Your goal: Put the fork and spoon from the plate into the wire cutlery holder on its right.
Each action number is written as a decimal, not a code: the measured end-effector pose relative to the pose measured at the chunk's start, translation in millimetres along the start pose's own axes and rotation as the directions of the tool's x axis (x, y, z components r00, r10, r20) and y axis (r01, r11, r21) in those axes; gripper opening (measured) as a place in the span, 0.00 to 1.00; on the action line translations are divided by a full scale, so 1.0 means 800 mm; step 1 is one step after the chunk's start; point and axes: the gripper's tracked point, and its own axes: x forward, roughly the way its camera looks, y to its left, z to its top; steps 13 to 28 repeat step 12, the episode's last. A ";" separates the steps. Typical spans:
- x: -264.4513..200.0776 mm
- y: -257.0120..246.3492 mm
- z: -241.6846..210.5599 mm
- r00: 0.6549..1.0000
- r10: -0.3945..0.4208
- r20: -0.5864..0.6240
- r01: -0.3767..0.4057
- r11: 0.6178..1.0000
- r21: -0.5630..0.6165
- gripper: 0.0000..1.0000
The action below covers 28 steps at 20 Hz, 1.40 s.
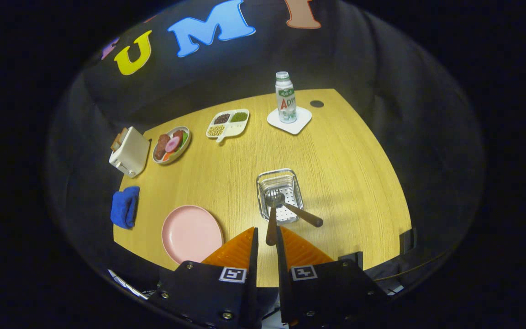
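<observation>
Orange fingers [231, 249] of the gripper [266, 242] sit narrow at the bottom centre, and a brown handle stands in the slim gap between them. That is the fork [272, 214]: its long axis runs almost straight up the frame, tines pointing away from the gripper and down into the wire holder [279, 195], handle end right at the fingertips. Whether both fingers actually press on it, I cannot tell. The spoon [296, 209] lies in the holder too, bowl beside the fork's head, its handle slanting out toward the lower right over the holder's near rim.

Pale wood-grain table [345, 173] spreads under it all, with black cloth walls around. The pink plate [191, 233] is bare at lower left, just beside the left finger. A blue cloth [125, 206] lies left of it. Farther off, upper left, a white toaster [129, 151], a bowl of food [171, 145] and a divided tray [228, 123]. Up top centre, a bottle [286, 97] stands on a white coaster [289, 121].

The holder sits just ahead of the fingertips, right of the plate.
</observation>
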 end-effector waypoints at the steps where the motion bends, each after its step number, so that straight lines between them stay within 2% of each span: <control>1: -0.008 0.005 0.019 0.998 -0.004 0.067 0.004 1.000 -0.011 0.21; 3: -0.028 0.015 0.053 0.981 -0.018 0.195 0.029 0.998 -0.052 0.21; 6: -0.061 0.038 0.100 0.928 -0.031 0.372 0.074 0.992 -0.103 0.21; 8: -0.081 0.054 0.130 0.870 -0.038 0.491 0.107 0.988 -0.113 0.21; 12: -0.125 0.070 0.177 0.728 -0.054 0.684 0.170 0.980 -0.104 0.21; 28: -0.125 0.070 0.177 0.728 -0.054 0.684 0.170 0.980 -0.104 0.21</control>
